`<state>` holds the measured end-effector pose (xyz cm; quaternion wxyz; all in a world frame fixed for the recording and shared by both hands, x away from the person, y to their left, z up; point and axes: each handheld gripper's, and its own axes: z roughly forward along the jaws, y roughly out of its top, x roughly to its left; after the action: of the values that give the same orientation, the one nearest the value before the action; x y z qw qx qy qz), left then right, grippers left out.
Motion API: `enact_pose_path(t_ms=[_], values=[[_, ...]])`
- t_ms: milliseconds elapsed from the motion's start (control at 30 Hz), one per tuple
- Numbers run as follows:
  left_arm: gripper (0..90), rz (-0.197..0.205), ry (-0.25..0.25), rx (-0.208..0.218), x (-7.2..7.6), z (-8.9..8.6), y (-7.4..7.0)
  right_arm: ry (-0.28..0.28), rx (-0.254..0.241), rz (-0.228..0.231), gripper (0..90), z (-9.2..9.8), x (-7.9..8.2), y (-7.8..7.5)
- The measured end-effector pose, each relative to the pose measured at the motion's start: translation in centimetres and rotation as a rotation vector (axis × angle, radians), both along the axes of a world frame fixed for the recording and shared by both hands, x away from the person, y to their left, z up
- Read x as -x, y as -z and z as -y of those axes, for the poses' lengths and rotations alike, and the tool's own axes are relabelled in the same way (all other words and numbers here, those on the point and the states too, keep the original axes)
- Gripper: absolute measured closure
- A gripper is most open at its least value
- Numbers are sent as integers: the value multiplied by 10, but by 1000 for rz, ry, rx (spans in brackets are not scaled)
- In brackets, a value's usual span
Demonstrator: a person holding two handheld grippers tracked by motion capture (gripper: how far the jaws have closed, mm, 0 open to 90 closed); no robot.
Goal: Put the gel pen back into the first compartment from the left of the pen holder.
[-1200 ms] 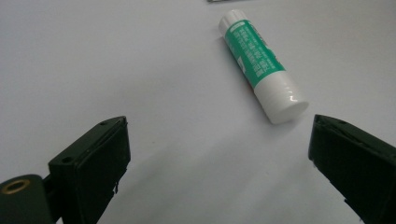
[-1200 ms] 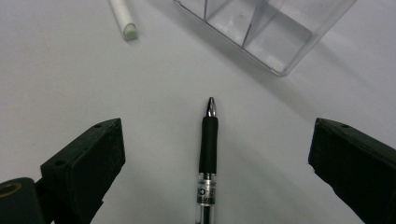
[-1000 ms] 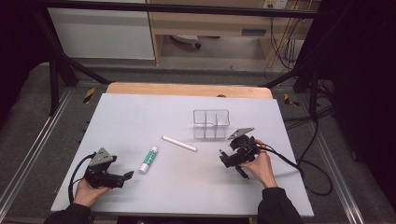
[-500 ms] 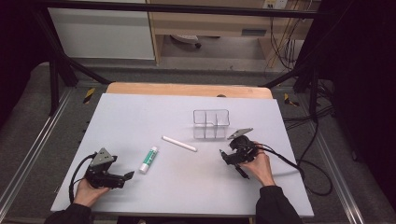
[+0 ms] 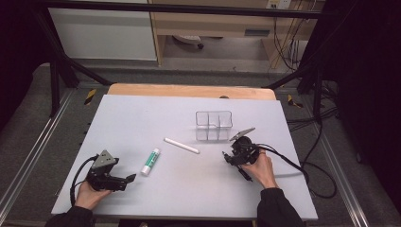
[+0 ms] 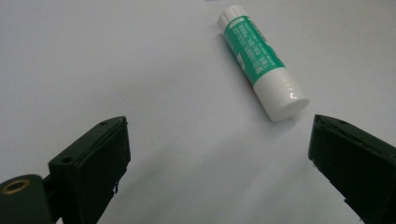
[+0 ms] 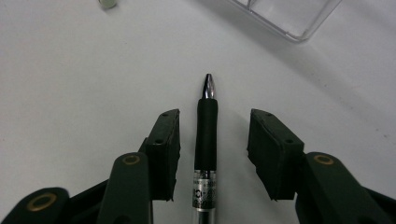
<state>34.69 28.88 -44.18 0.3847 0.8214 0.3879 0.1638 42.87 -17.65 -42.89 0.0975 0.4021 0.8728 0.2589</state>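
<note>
A black pen with a silver tip point(image 7: 206, 135) lies on the white table between the jaws of my right gripper point(image 7: 214, 122). The jaws have just been closing, and a gap remains on each side of the pen. In the high view the right gripper point(image 5: 232, 158) sits just below a clear divided box point(image 5: 214, 125). My left gripper point(image 5: 124, 181) rests at the front left, its jaws wide open point(image 6: 219, 126) with nothing between them. A green-and-white glue stick point(image 6: 261, 60) lies just ahead of it, with its cap toward the right jaw.
A thin white stick point(image 5: 181, 145) lies between the glue stick point(image 5: 151, 161) and the box. A corner of the clear box point(image 7: 289, 16) is at the top of the right gripper view. Cables trail from both grippers. The wooden table edge point(image 5: 189, 90) is at the back.
The right gripper's jaws have drawn closer together and the hand has shifted slightly. The left hand, glue stick, white stick and box have not moved.
</note>
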Motion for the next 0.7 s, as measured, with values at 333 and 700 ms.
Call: enact_pose_path(t_ms=[333, 700], values=[[54, -4, 0, -1, 0, 0, 0, 1, 12, -4, 673, -1, -1, 3], [54, -4, 0, -1, 0, 0, 0, -2, 8, -14, 765, -3, 0, 4]])
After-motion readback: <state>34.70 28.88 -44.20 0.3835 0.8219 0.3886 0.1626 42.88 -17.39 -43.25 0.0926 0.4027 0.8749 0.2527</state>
